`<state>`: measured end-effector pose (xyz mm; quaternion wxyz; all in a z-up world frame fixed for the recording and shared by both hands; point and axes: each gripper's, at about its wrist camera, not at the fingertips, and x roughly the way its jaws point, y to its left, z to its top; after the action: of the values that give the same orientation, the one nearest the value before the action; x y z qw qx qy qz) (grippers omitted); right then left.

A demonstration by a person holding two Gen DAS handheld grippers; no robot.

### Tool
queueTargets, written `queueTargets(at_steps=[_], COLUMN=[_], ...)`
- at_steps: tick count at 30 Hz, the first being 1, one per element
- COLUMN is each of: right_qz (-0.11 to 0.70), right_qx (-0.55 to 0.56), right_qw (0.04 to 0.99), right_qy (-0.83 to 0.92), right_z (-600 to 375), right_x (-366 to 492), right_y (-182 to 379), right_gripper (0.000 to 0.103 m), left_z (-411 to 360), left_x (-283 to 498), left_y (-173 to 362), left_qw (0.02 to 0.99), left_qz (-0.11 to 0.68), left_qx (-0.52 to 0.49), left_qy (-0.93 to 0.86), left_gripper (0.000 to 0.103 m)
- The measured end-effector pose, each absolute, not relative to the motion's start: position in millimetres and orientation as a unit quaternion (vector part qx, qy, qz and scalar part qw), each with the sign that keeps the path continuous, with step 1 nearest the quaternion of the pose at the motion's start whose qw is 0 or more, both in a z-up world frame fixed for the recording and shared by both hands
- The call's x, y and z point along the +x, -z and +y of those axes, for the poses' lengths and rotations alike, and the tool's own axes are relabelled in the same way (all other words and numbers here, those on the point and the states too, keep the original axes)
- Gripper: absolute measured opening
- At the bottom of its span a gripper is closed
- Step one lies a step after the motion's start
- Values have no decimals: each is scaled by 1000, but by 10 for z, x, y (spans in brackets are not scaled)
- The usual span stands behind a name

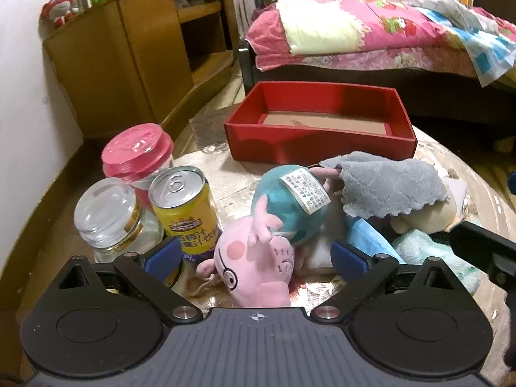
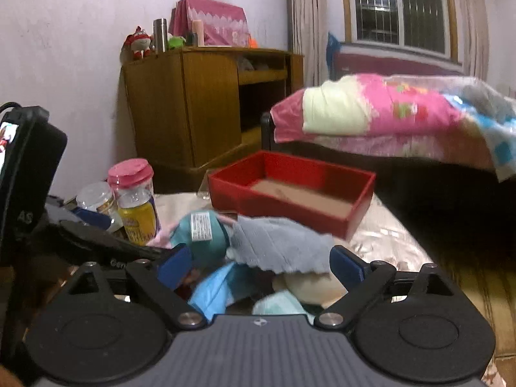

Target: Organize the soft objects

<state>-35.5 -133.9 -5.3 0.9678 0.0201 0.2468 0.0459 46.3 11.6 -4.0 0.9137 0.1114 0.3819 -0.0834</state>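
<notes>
A pink pig plush (image 1: 254, 258) in a teal dress (image 1: 287, 203) lies on the table, its head between the fingers of my open left gripper (image 1: 254, 259). Beside it lies a grey cloth (image 1: 387, 183), a blue soft item (image 1: 367, 232), a cream plush (image 1: 429, 214) and a mint towel (image 1: 432, 251). An open red box (image 1: 319, 122) stands behind the pile and holds nothing. My right gripper (image 2: 259, 266) is open above the grey cloth (image 2: 277, 242), blue item (image 2: 216, 287) and cream plush (image 2: 309, 285). The red box (image 2: 290, 187) also shows beyond them.
A pink-lidded jar (image 1: 138, 154), a glass jar (image 1: 113, 219) and a yellow can (image 1: 183, 209) stand at the table's left. A wooden cabinet (image 1: 135, 51) is at the back left, a bed (image 1: 387, 32) with pink bedding at the back right.
</notes>
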Motion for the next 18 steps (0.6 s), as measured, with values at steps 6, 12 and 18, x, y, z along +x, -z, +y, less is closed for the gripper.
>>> queueTargets(at_steps=[6,12,18], right_qz=[244,243,269], right_qx=[45,51,38], right_qw=[968,968,962], right_qy=[-23,-18,-24], right_z=[-1388,-1383,-1410], right_x=[-282,-227,-200], right_y=[30,52,189], right_gripper=[67,67,67], left_z=[125,81,86], left_x=[471,471,485], left_y=[34,57,67], left_qw=[914,913,904], left_qz=[383,383,401], left_qx=[105,110,102], left_qy=[81,89,105], left_gripper=[96,96,94])
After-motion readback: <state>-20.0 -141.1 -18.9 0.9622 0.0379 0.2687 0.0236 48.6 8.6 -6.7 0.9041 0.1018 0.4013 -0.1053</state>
